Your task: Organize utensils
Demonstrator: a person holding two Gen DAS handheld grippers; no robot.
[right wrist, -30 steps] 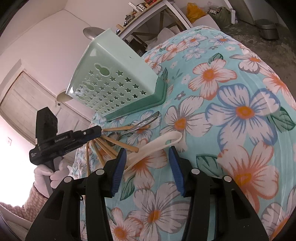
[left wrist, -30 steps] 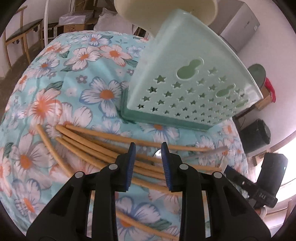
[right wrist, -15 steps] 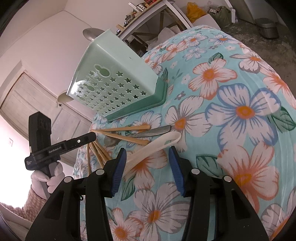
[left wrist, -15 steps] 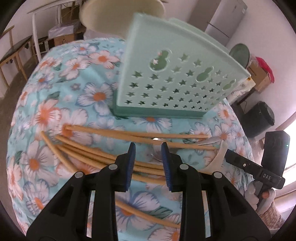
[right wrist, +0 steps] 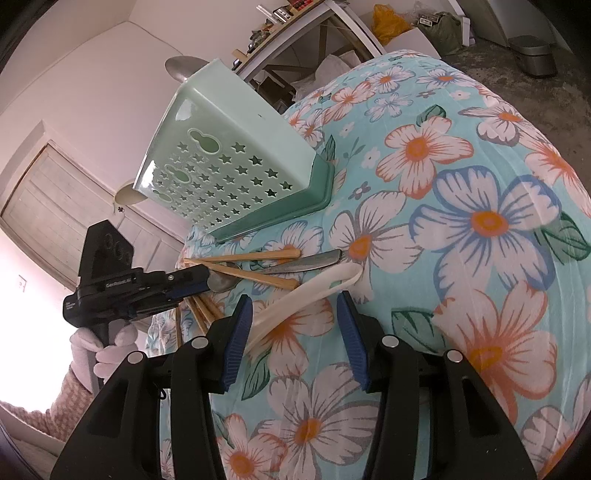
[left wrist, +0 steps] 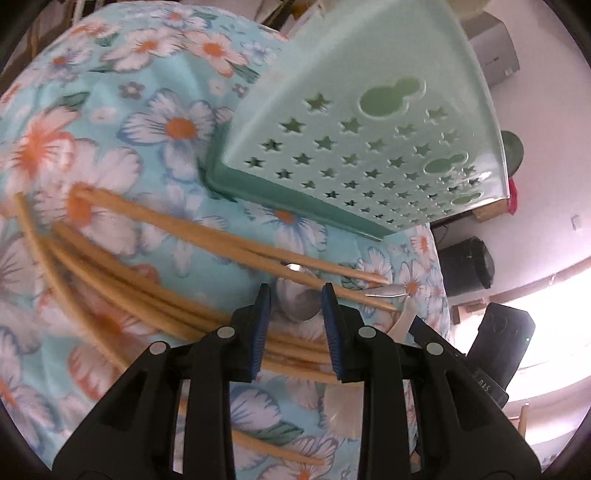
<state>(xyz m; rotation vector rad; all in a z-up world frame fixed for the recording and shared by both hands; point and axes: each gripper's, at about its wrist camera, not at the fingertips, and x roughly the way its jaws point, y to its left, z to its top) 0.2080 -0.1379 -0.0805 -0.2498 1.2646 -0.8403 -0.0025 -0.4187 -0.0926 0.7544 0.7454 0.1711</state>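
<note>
A mint-green utensil holder (left wrist: 351, 129) (right wrist: 236, 147) with star holes stands on the flowered cloth. In front of it lie several wooden chopsticks (left wrist: 155, 295) (right wrist: 255, 275), a metal spoon (left wrist: 299, 299) (right wrist: 221, 284) and a white plastic spoon (right wrist: 306, 291). My left gripper (left wrist: 295, 306) (right wrist: 205, 275) is open by a narrow gap. Its tips sit low over the chopsticks, one on each side of the metal spoon's bowl, and I see no pad pressing on it. My right gripper (right wrist: 294, 301) is open, and the white spoon's handle runs loose between its fingers.
A metal spoon bowl (right wrist: 184, 68) and a cream one (right wrist: 127, 195) stick out of the holder's top. A gloved hand (right wrist: 110, 343) holds the left tool. Off the cloth's edge (right wrist: 535, 129) are a black bin (left wrist: 465, 266), a cluttered shelf (right wrist: 295, 33) and a metal can (right wrist: 532, 55).
My left gripper has dipped and rolled, coming in over the chopsticks until its tips flank the metal spoon's bowl. Its gap looks the same. The right gripper has not moved.
</note>
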